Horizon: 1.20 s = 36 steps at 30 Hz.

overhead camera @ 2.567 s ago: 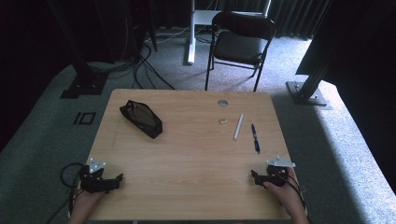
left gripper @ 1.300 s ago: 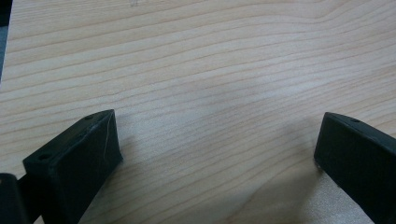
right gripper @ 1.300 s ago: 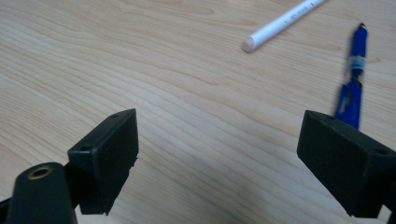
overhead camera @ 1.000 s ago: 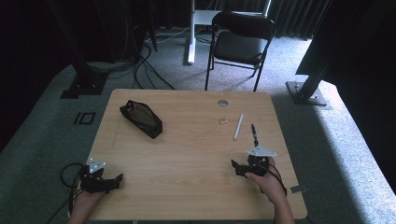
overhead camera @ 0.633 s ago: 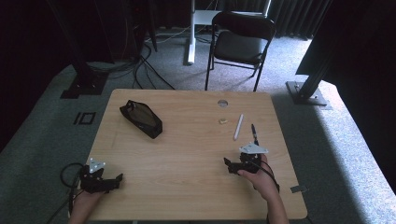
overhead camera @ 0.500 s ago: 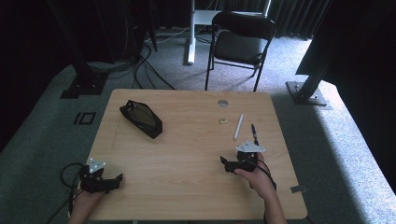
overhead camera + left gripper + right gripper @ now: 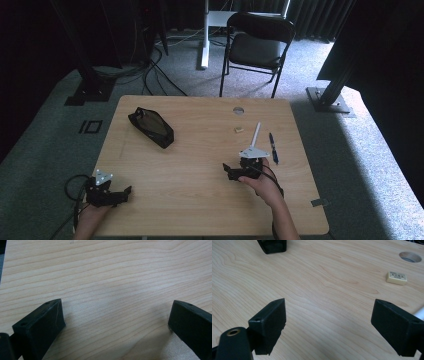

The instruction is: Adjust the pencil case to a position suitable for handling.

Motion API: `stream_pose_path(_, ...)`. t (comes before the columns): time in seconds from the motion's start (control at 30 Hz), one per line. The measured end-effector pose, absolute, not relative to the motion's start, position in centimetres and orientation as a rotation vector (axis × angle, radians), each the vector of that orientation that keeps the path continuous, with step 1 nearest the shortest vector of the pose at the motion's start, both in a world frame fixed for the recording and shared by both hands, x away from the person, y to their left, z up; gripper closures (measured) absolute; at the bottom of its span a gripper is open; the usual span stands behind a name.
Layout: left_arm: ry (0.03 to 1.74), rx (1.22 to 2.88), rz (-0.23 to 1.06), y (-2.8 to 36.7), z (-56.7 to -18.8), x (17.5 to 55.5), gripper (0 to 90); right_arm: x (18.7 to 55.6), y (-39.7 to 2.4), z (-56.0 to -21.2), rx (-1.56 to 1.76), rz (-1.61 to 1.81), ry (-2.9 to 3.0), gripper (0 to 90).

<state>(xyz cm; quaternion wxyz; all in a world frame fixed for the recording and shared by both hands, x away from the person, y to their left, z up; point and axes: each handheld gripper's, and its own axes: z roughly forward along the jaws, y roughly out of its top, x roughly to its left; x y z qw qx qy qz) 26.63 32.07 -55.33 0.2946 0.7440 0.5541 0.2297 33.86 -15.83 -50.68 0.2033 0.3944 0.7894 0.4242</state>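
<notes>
Right gripper is hovering wide open over the table, near the white pen.

The white pen is lying just right of the gripper, with a blue pen beyond it and an eraser farther off. The jaws should be turning to straddle the pen's shaft before closing. Left gripper is resting released at the near left corner.

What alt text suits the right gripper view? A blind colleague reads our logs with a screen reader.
The right hand-held gripper hangs open over a light wooden table, its two black jaws wide apart with nothing between them. A small cream eraser lies ahead to the right near a round hole in the tabletop, and the end of a black pouch shows at the top edge.
</notes>
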Motion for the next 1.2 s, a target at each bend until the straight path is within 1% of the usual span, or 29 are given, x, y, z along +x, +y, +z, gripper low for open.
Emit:
stream_pose_path(0.6, 1.475, 1.979, 0.611, 32.1, -55.3, 26.6, 0.6, 35.5, -12.3, -50.1, 1.019, 1.224, 2.250, 13.4)
stream_pose_path(0.9, 1.475, 1.980, 0.611, 32.1, -55.3, 26.6, 0.6, 36.5, -9.9, -49.8, 0.959, 1.245, 2.284, 13.4)
stream_pose_path(1.2, 1.475, 1.979, 0.611, 32.1, -55.3, 26.6, 0.6, 37.2, -8.1, -50.1, 0.932, 1.255, 2.308, 13.4)
